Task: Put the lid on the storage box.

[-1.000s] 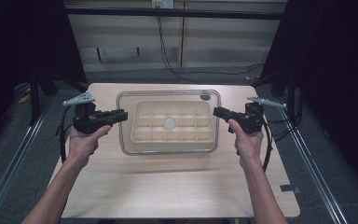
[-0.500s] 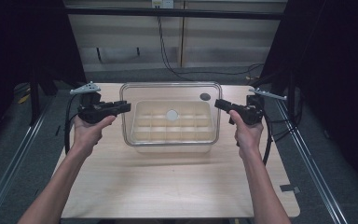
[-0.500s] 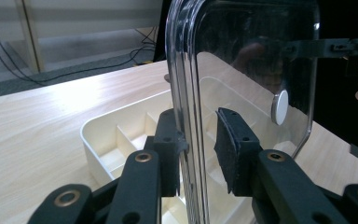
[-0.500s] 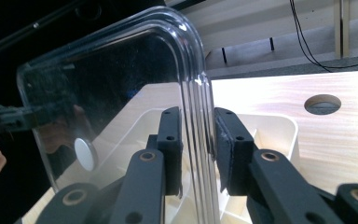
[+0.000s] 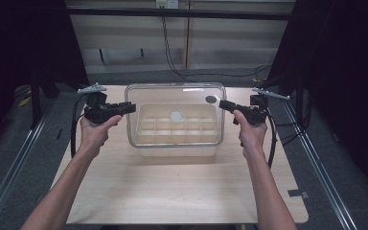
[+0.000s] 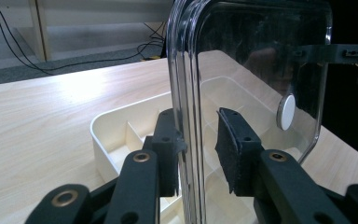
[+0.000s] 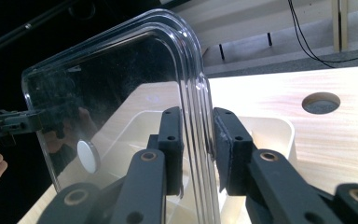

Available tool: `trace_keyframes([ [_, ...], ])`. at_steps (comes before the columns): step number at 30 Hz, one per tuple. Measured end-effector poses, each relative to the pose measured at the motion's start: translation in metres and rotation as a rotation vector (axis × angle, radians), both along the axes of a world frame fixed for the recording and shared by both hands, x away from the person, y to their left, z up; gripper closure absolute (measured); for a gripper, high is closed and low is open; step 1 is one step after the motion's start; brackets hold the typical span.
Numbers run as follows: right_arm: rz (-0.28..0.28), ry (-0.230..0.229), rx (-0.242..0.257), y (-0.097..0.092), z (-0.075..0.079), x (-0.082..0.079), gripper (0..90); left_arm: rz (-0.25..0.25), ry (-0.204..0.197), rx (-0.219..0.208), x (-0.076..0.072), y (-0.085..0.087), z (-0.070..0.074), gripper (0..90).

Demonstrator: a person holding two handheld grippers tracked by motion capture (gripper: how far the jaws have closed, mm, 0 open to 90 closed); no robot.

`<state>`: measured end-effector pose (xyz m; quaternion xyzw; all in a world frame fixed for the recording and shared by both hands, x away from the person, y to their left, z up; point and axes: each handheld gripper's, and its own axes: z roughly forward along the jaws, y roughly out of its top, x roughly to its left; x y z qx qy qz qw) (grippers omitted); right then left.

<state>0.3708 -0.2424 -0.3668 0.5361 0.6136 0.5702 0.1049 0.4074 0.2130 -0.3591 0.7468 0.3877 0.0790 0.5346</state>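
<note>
A clear plastic lid [image 5: 191, 93] with a white round disc [image 5: 176, 116] hangs level just above a cream compartment box [image 5: 177, 151] on the wooden table [image 5: 172, 191]. My left gripper [image 5: 133, 108] is shut on the lid's left edge and my right gripper [image 5: 220, 104] on its right edge. In the left gripper view the jaws [image 6: 198, 140] straddle the lid's rim [image 6: 189, 70], with the box [image 6: 116, 135] below. In the right gripper view the pads [image 7: 198, 135] press both sides of the lid's rim [image 7: 193, 84].
A round hole [image 5: 211, 99] in the table lies behind the box at the right, also seen as the hole [image 7: 320, 102]. A dark tape patch [image 5: 298, 194] sits near the front right corner. Metal rails run along both table sides.
Both grippers have risen and moved farther away, carrying the lid up off the box. The box's front wall now shows below the lid.
</note>
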Motion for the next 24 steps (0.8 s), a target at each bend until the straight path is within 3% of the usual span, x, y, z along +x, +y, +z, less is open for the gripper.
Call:
trace_keyframes([
  [11, -0.005, 0.031, -0.010, -0.003, -0.007, 0.009, 75.0, 0.016, 0.017, -0.029, 0.013, -0.004, -0.009, 68.2],
  [17, -0.006, 0.043, -0.017, -0.004, -0.012, 0.014, 75.2, 0.016, 0.029, -0.003, 0.021, -0.007, -0.014, 66.2],
  [24, -0.008, 0.061, -0.026, -0.004, -0.019, 0.024, 75.0, 0.021, 0.062, -0.014, 0.032, -0.008, -0.023, 64.3],
])
